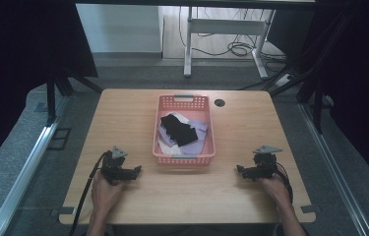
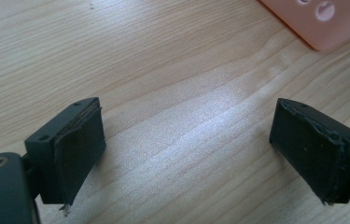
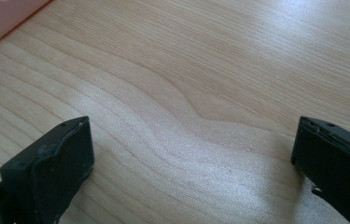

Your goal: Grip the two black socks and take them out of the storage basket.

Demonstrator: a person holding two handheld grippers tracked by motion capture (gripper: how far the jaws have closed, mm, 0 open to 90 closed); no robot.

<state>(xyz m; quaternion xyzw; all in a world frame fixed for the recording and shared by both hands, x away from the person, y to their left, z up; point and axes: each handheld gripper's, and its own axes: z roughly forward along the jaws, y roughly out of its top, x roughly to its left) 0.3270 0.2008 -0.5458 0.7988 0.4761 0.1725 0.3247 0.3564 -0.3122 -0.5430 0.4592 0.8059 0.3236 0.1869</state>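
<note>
While both hands rest low on the near half of the table (image 1: pixel 123 118), the pink basket (image 1: pixel 161 129) sits dead centre between them, toward the far edge, its long axis running away from the person. Inside it lies a heap of cloth: a black piece (image 1: pixel 179 130) on top, lilac fabric (image 1: pixel 199 129) under it, something white at the left wall. Just beyond the basket's far right corner there's a dark cable hole (image 1: pixel 219 103) in the tabletop. Left gripper (image 1: pixel 136 170) sits near the basket's near-left corner, pointing inward toward the middle, cable trailing off the near edge; in the left gripper view its jaws stand wide apart over bare wood, nothing between them, and the basket's corner (image 2: pixel 322 23) peeks in at the top right. Right gripper (image 1: pixel 240 169) mirrors it on the other side, pointing inward too, released, jaws spread wide in the right gripper view with only wood grain between them and a sliver of basket (image 3: pixel 0 18) at the top left. Nothing lies on the table between either gripper and the basket. Beyond the table, a white desk frame (image 1: pixel 188 44) stands on the floor with cables (image 1: pixel 238 48) coiled beneath, and black curtains hang on both sides.
</note>
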